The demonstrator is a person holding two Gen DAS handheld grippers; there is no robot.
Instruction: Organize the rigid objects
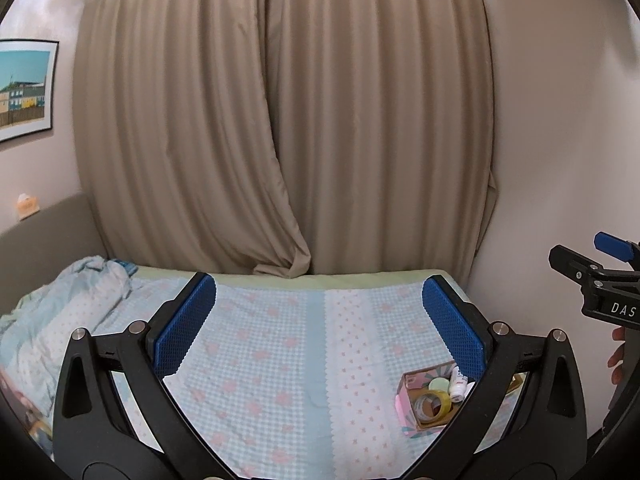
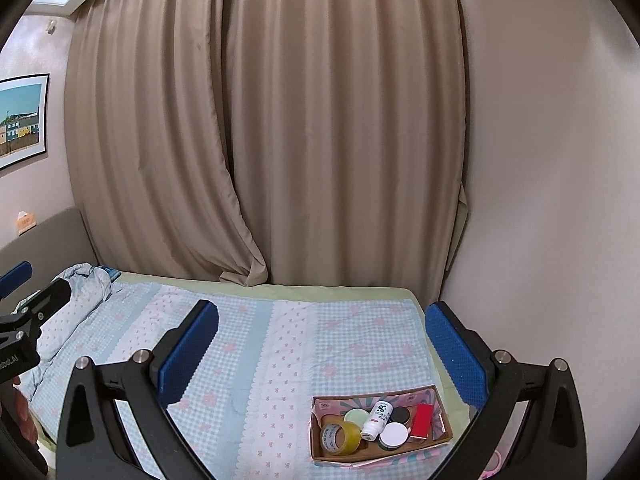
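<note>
Right wrist view shows the box (image 2: 440, 432) on the bed (image 2: 256, 360) already holding tape (image 2: 340, 436), bottle (image 2: 376, 420) and lids, while both grippers (image 2: 320, 352) (image 1: 320, 320) hang released and empty, so little seems left.

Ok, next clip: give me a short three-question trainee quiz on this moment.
1. True or false: the shallow cardboard box lies on the checked blue bedspread.
2. Which lies inside the box? A) roll of clear yellowish tape B) metal spoon C) glass cup
3. Fill in: the left claw and right claw are both ____ and hold nothing.

Key: 1 true; 2 A; 3 open. Beside the tape lie a small white bottle and a flat red box.
</note>
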